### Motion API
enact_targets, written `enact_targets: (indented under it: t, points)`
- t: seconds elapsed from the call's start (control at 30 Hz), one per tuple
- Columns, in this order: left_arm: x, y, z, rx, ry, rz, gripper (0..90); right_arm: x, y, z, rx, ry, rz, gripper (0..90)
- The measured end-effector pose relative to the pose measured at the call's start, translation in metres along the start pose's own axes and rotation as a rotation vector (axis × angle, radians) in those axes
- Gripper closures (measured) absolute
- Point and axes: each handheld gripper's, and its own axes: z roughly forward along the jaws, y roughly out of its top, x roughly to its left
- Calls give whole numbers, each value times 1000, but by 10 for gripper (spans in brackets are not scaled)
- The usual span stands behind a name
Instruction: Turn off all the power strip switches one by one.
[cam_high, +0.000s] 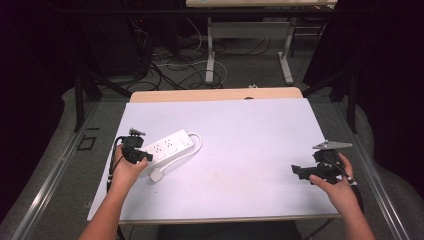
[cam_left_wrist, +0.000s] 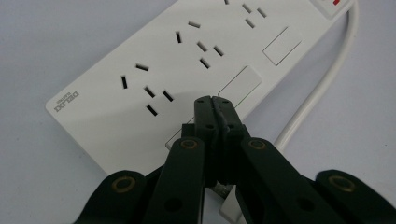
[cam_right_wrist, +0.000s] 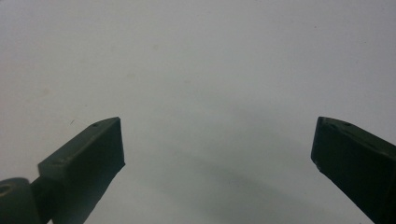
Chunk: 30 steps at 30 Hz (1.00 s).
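Observation:
A white power strip lies at an angle on the left part of the white table top, its cord looping round to a white plug near the person's left hand. My left gripper is shut with nothing between its jaws, its tips over the strip's near end. In the left gripper view the closed tips rest by a switch of the power strip, and the cord runs along the right. My right gripper stands open over bare table at the right, its jaws wide apart with only the table top between them.
The table's front edge lies close to the person's forearms. Beyond the far edge stand table legs and loose cables on the floor. Dark drapes close in both sides.

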Motion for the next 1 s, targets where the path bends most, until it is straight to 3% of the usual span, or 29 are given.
enact_targets:
  t: [0.47,0.9,0.97,1.0]
  points:
    - [10,-9,-1,10,18,-18,900,0,0,0,3,0,-5,21]
    - [12,-11,0,3,2,-19,900,-1,0,0,2,4,1,21]
    - [10,-12,1,-4,12,-27,900,-1,-1,0,0,2,-3,21]
    - [10,-12,1,18,25,-16,900,-1,-1,0,1,2,-6,21]
